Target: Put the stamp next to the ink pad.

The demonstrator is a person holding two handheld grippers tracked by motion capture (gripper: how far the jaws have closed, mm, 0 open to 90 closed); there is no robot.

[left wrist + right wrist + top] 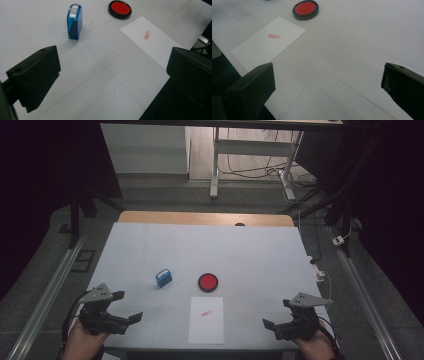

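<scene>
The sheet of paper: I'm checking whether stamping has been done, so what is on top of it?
The sheet of paper bears one small red stamp mark near its middle. Nothing else lies on it. The mark's wording is too small to read.

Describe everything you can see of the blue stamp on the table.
The blue stamp is a small block of glossy, see-through blue plastic, by its look. It stands upright on the white table, with a pale label with reddish marks on its top face. It stands apart from the red ink pad and the white paper. Nothing but the table touches it; the left gripper is well short of it, jaws wide apart.
</scene>
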